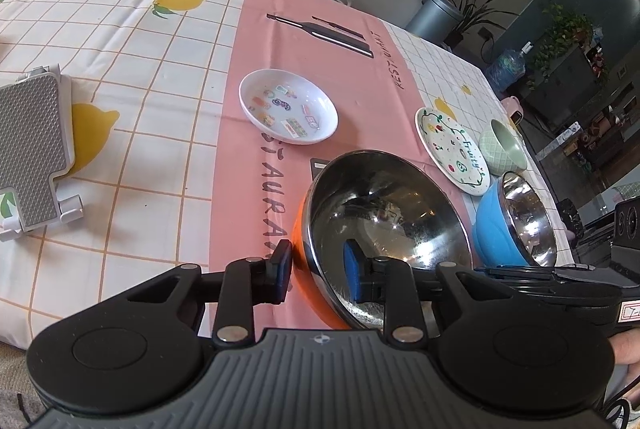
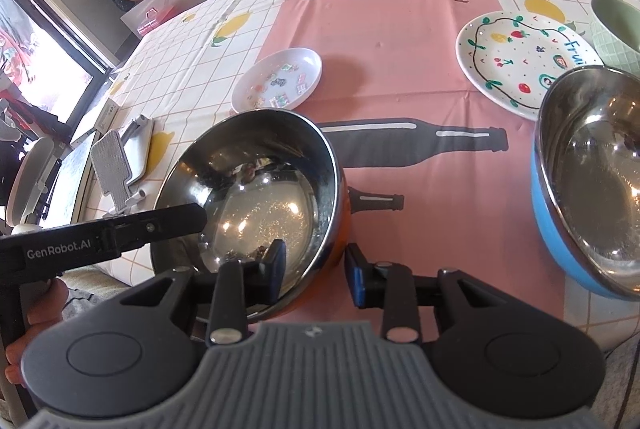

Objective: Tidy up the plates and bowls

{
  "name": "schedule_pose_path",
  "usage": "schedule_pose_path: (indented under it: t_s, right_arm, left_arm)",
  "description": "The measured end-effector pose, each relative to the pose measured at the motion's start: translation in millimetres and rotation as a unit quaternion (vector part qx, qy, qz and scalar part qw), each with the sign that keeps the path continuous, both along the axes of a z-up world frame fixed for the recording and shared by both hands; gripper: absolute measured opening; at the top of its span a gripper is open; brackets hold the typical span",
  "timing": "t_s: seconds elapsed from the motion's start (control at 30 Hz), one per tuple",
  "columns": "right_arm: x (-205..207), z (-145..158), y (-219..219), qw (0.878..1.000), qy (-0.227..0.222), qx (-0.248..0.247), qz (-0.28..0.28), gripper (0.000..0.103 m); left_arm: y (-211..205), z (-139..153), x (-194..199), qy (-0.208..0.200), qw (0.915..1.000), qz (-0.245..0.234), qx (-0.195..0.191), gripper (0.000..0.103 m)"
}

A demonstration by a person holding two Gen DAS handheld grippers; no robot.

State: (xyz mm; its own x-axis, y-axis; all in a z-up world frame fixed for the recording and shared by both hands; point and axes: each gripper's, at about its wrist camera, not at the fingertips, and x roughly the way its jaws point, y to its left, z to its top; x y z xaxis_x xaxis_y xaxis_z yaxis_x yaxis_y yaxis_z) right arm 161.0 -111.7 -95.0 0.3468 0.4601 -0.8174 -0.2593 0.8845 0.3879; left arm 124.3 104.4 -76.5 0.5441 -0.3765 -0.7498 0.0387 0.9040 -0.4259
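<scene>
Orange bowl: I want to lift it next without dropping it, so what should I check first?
1. Left gripper astride the orange bowl's rim: ok.
2. Right gripper astride the same rim: ok.
3. Pads pressing on the rim: not ok, gaps show on both.
4. Orange bowl empty: ok.
5. Blue bowl stands apart from it: ok.
6. Orange bowl flat on the tablecloth: cannot tell.

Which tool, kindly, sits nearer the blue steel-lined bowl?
Right. The right tool straddles the orange steel-lined bowl at its rim beside the blue bowl; the left tool straddles its far rim.
</scene>
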Motion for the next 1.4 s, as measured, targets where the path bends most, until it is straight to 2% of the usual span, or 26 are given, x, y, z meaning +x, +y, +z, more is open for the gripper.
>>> schedule_pose_path:
  t_s: [0.4,0.43,0.5,0.6,0.67,0.73,0.9,1.03,1.13,1.3,1.4]
  right_arm:
    - [-1.3,1.9,-1.8,1.0,-0.006,-0.012,-0.003,0.034]
    - [-1.4,2.5,-2.5,1.0,-0.008,-0.01,-0.004,0.041]
    - [-2.1,4.7,-4.6,1.0,-0.012,-0.002,-0.007,0.051]
    - [-2.9,10.4,-6.7,1.0,-0.025,-0.001,-0.009,0.072]
    - [-3.9,14.9,-8.4,0.999,-0.036,0.0,-0.009,0.074]
    - [-4.0,18.8,-10.3,0.999,-0.04,0.003,-0.009,0.083]
    - [-4.9,28.4,-14.9,0.998,-0.056,0.007,-0.017,0.091]
    - [-4.4,37.8,-15.9,0.997,-0.072,-0.001,-0.027,0.095]
    - [-0.7,49.8,-16.1,0.995,-0.092,-0.021,-0.028,0.095]
    - [7.2,88.8,-34.8,0.987,-0.149,-0.023,-0.061,0.095]
    - [10.2,111.3,-46.9,0.978,-0.184,-0.026,-0.091,0.095]
  left_arm:
    - [-6.0,1.8,-2.0,-0.009,0.9998,-0.011,0.014,0.033]
    - [-5.5,2.4,-2.4,-0.011,0.9998,-0.008,0.013,0.036]
    - [-5.1,5.2,-4.7,-0.023,0.9996,-0.004,0.017,0.053]
    - [-7.2,10.0,-8.0,-0.043,0.9984,0.001,0.036,0.06]
    - [-7.6,11.6,-9.4,-0.047,0.9979,0.006,0.045,0.065]
    - [-6.7,12.8,-11.3,-0.053,0.9973,0.012,0.049,0.068]
    - [-2.6,20.4,-18.4,-0.076,0.9949,0.033,0.057,0.078]
    - [-1.6,31.4,-28.2,-0.112,0.9897,0.044,0.077,0.082]
    - [-0.1,43.8,-35.2,-0.116,0.9885,0.053,0.081,0.082]
    - [-2.9,74.0,-47.5,-0.153,0.9835,0.061,0.075,0.082]
    - [-12.7,89.7,-43.8,-0.146,0.9843,0.069,0.072,0.082]
